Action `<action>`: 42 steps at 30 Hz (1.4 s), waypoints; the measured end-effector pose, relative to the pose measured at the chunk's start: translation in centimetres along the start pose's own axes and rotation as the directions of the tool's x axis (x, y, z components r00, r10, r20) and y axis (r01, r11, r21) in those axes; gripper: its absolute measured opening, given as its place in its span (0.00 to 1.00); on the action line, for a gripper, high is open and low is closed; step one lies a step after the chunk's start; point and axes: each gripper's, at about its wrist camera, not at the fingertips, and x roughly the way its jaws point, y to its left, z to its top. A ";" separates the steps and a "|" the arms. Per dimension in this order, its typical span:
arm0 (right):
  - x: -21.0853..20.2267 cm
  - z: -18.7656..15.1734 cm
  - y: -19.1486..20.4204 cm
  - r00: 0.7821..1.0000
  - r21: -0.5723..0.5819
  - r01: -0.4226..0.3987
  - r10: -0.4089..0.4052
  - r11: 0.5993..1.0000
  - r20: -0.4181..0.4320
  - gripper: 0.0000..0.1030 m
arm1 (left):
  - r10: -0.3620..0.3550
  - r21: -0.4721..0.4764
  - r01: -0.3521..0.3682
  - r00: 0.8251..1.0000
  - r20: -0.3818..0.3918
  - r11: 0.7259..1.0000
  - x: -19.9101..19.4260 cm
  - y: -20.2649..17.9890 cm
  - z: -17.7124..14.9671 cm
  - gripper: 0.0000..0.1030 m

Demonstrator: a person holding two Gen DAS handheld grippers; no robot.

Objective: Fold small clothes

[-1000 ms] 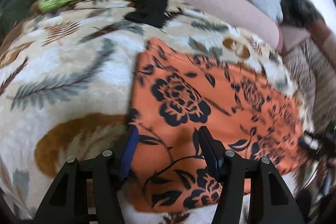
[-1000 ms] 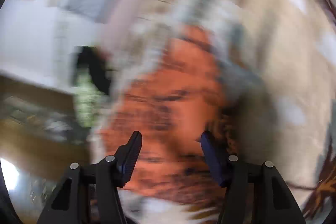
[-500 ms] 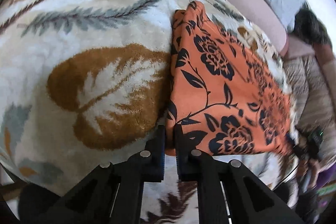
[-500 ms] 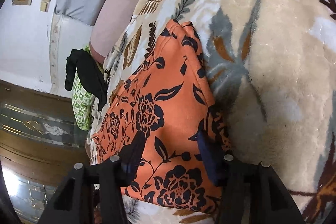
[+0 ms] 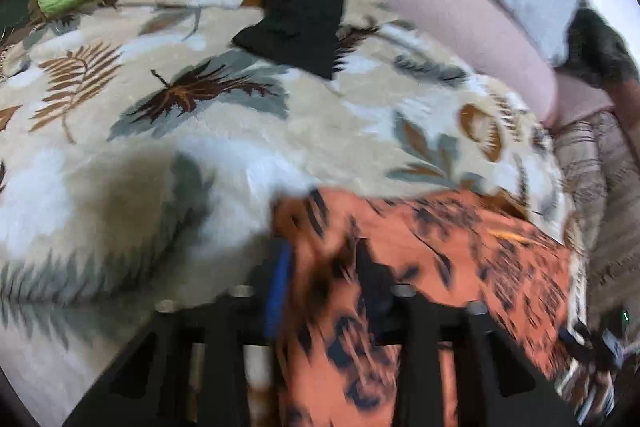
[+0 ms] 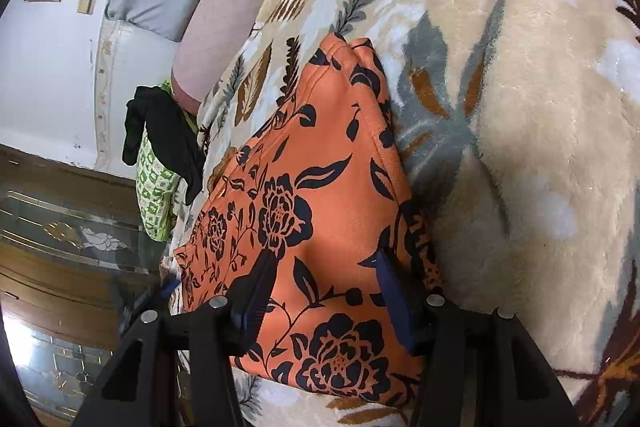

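- The orange floral garment point(image 6: 320, 211) lies on the leaf-patterned blanket point(image 6: 520, 107) on the bed.
- The left tongs point(image 5: 324, 267) are clamped on the garment's edge, its cloth bunched between the fingers; this view is blurred.
- The right tongs point(image 6: 324, 267) stand open over the garment's near end, fingers apart above the cloth.

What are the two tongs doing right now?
Left tongs: closed on the orange cloth.
Right tongs: open, fingers astride the same cloth.
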 end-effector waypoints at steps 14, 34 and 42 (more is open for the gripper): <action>0.4 6.7 6.6 0.945 -0.251 0.309 -0.266 0.917 0.191 0.58 | -0.007 -0.085 0.006 1.000 -0.005 0.996 1.7 1.6 0.3 0.14; 0.0 8.7 6.7 0.923 -0.218 0.375 -0.339 0.901 0.182 0.55 | 0.070 0.009 -0.072 0.987 0.146 0.997 -3.6 -0.7 -1.7 0.36; 0.3 0.0 4.9 0.976 -0.226 0.199 -0.215 0.954 -0.047 0.64 | 0.012 0.212 -0.032 0.995 0.095 0.977 -6.6 -4.1 -11.1 0.48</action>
